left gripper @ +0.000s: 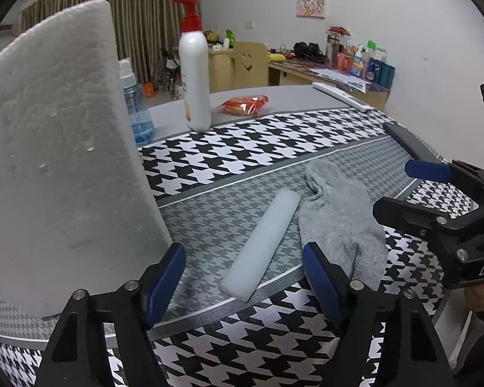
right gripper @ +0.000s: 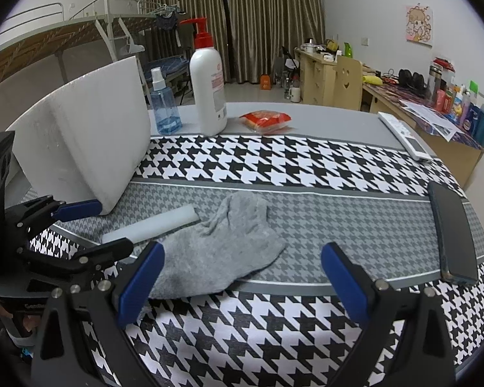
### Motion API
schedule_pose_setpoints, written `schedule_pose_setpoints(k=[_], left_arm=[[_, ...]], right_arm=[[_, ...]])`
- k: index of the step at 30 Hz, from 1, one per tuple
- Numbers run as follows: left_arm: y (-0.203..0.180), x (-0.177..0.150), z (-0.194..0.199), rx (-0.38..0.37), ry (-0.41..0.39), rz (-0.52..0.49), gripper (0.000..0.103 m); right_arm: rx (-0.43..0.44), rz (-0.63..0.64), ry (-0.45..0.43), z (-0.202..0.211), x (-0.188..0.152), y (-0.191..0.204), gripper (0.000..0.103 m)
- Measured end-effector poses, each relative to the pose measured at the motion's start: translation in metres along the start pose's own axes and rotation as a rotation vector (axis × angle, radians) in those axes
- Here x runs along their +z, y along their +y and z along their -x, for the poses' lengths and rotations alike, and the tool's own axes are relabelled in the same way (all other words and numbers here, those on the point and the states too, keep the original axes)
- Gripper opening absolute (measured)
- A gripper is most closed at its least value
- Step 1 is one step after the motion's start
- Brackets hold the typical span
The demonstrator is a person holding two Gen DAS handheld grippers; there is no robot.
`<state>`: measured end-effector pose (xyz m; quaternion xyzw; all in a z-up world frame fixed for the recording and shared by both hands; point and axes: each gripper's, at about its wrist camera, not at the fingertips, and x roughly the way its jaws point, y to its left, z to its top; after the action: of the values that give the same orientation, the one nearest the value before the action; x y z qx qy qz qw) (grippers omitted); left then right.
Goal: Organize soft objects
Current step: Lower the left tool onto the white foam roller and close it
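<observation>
Both claws hang released over the counter (right gripper: 306, 158): left claw (left gripper: 243, 279) straddles the foam strip (left gripper: 263, 242), right claw (right gripper: 242, 274) flanks the sock (right gripper: 216, 258), lining up grabs.

Table (right gripper: 306, 109) with a plain grey top, its near part covered by a houndstooth cloth (right gripper: 274, 158) in black-and-white bands with a grey band between. On the grey band: a grey sock (right gripper: 216, 258) lying flat, a white foam strip (right gripper: 155, 224) just beside it and touching its edge, a large white foam block (right gripper: 103, 135) standing tilted at the left, a dark phone (right gripper: 453, 235) at the right. On the bare top behind: blue spray bottle (right gripper: 164, 106), white pump bottle (right gripper: 208, 87), red snack packet (right gripper: 264, 121), white remote (right gripper: 403, 135).
</observation>
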<state>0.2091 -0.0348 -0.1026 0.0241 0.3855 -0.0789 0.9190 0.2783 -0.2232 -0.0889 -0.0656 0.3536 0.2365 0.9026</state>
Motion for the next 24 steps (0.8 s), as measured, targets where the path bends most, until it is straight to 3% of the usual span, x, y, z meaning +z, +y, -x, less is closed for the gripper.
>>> schedule_pose_setpoints(k=[9,19,24], left_arm=[[0.0,0.0,-0.017,-0.013,0.09,-0.008,0.055],[-0.002,-0.001,-0.017,0.007,0.092,-0.026,0.055],[-0.001,-0.001,-0.017,0.001,0.093,-0.025,0.055]], right_arm=[[-0.012,0.033,0.041,-0.013,-0.007,0.007,0.1],[-0.028,0.075,0.09,-0.023,-0.009,0.016,0.099],[-0.036,0.064,0.175,-0.041,-0.009,0.017,0.099]])
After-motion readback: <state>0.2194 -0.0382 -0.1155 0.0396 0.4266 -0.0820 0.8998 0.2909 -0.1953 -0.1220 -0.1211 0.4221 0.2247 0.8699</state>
